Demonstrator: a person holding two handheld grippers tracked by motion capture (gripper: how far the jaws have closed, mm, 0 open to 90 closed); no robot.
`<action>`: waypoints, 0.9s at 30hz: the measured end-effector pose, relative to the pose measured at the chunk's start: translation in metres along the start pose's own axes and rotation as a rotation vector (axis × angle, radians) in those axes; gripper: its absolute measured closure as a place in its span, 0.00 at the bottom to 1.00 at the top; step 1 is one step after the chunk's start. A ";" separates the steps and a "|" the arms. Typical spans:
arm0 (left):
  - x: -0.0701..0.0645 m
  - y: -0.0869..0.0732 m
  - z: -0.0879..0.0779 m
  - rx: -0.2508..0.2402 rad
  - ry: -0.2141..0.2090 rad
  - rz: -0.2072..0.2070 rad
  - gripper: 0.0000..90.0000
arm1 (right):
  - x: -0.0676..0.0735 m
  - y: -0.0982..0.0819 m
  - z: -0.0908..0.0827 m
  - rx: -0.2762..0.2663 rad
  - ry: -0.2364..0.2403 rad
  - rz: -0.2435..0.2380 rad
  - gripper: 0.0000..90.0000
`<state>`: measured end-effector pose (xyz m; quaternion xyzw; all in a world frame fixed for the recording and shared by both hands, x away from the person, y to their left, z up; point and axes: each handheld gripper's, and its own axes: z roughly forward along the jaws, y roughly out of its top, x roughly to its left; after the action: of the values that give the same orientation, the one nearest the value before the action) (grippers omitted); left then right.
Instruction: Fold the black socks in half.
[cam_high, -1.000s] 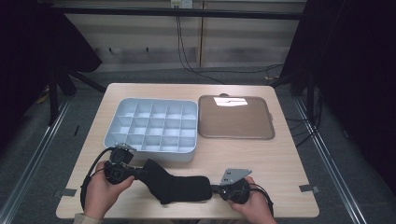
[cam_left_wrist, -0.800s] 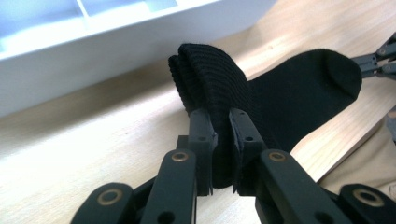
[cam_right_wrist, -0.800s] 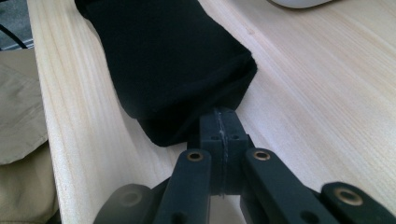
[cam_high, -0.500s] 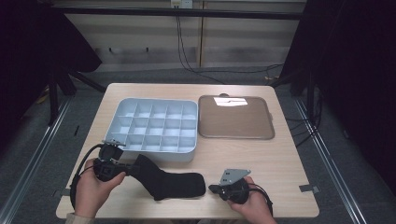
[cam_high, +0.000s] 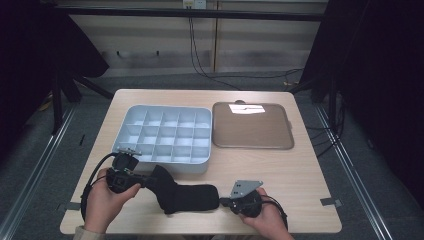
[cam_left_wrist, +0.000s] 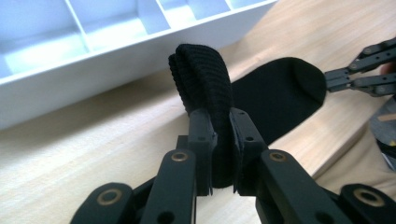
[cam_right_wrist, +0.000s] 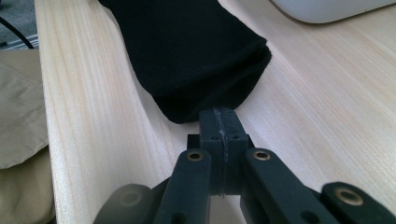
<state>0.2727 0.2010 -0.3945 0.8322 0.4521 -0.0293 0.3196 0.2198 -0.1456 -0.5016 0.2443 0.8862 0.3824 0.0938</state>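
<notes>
A black sock (cam_high: 187, 196) lies on the wooden table near its front edge. My left gripper (cam_high: 149, 179) is shut on the sock's folded cuff end and holds it raised a little; in the left gripper view the fabric (cam_left_wrist: 205, 79) bulges up from between the pads of the gripper (cam_left_wrist: 219, 119). My right gripper (cam_high: 223, 202) is shut, its tips touching the sock's toe end (cam_right_wrist: 196, 60). No fabric shows between the closed pads of that gripper (cam_right_wrist: 219, 119). A hand holds each gripper.
A light blue tray (cam_high: 170, 167) with several empty compartments stands just behind the sock. A flat brown tray (cam_high: 252, 127) lies to its right. Bare table (cam_high: 305, 185) spreads to the right. The front edge is right at the hands.
My left gripper swung left with the sock's cuff, then came partly back to the right. The sock shifted slightly left. The right gripper stayed put.
</notes>
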 end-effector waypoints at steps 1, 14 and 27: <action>-0.002 0.001 -0.001 -0.003 -0.005 -0.001 0.90 | 0.000 0.000 0.000 0.000 0.002 -0.005 1.00; -0.026 0.017 0.008 0.027 -0.016 0.054 0.90 | 0.003 0.004 0.006 -0.009 0.021 0.002 1.00; -0.040 0.025 0.023 0.075 -0.035 0.073 0.90 | 0.005 0.005 0.007 -0.012 0.024 0.006 1.00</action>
<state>0.2739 0.1493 -0.3865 0.8590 0.4142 -0.0491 0.2970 0.2198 -0.1352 -0.5029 0.2417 0.8842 0.3908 0.0833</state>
